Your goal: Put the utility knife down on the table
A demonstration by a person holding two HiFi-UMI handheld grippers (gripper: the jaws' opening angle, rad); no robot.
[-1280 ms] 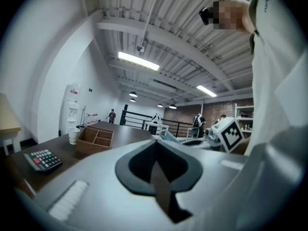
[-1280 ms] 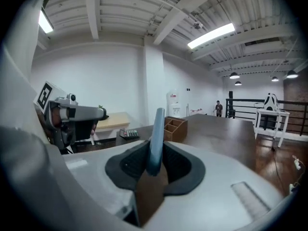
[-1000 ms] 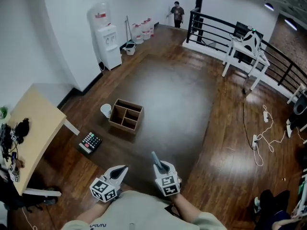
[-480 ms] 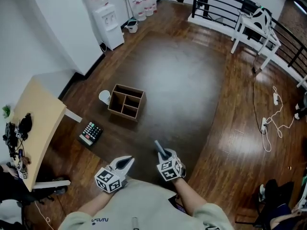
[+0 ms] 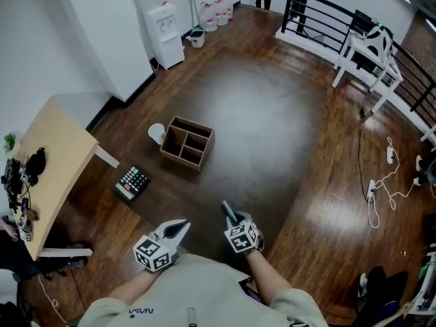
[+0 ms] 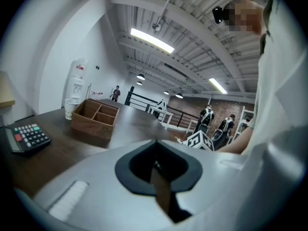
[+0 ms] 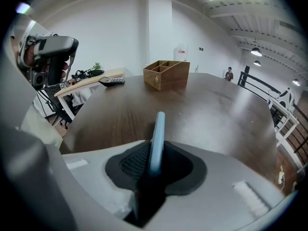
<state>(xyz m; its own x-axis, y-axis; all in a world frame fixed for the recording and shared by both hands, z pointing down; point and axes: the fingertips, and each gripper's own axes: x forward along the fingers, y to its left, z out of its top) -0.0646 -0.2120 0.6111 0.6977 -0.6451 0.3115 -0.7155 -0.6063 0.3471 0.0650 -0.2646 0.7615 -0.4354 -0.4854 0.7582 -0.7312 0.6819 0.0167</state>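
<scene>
My right gripper [image 5: 236,225] is shut on a blue-grey utility knife [image 5: 227,213], held on edge. The knife's end sticks out past the jaws over the near part of the dark round table [image 5: 266,128]. In the right gripper view the knife [image 7: 156,136] stands upright between the pads of my right gripper [image 7: 153,166], above the table top. My left gripper [image 5: 181,226] hovers beside it to the left, shut with nothing in it. The left gripper view shows that left gripper [image 6: 155,161] with its jaws together.
A wooden divided box [image 5: 187,143] stands on the table's far left with a white cup [image 5: 157,133] behind it and a calculator [image 5: 132,182] nearer me. A light wooden desk [image 5: 51,176] with clutter stands at the left. Cables lie on the floor at the right.
My right gripper has sunk toward the table with the knife and tipped further down. The left gripper has stayed nearly where it was.
</scene>
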